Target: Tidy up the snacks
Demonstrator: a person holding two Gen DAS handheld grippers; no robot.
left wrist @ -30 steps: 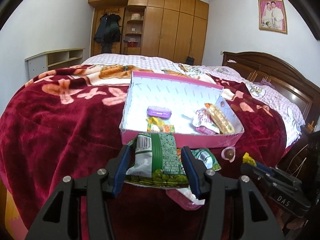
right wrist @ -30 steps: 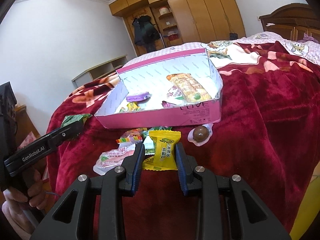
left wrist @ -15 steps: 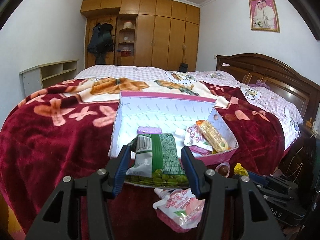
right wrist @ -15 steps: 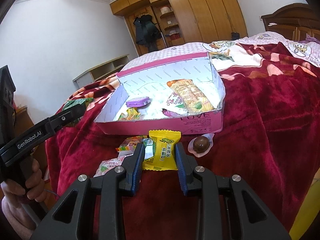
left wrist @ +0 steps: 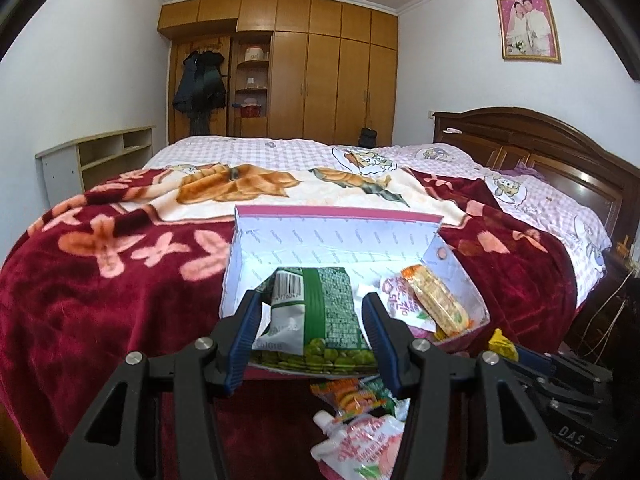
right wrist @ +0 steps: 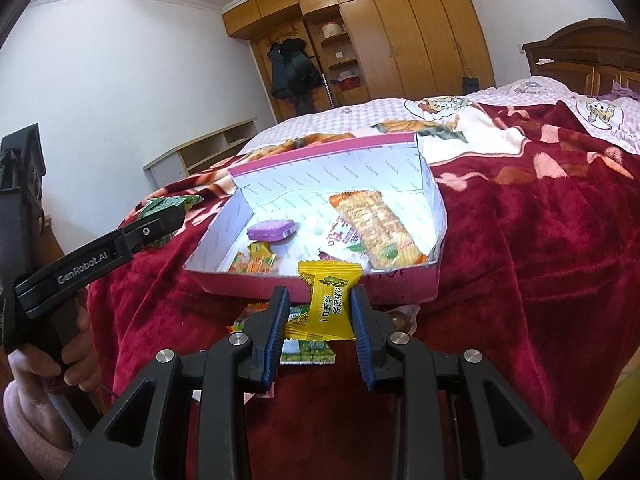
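Moved: we lift both snacks nearer the pink box (right wrist: pixel 400 294) since a second ago.
Left gripper (left wrist: pixel 310 334): we clamp the green pea bag (left wrist: pixel 316 320), ready to drop in.
Right gripper (right wrist: pixel 318 320): we pinch the yellow candy (right wrist: pixel 326 304), waiting its turn.

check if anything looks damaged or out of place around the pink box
The pink cardboard box has a bent, splayed right wall. A few snack packets and a pink drink pouch lie loose on the red blanket outside it.
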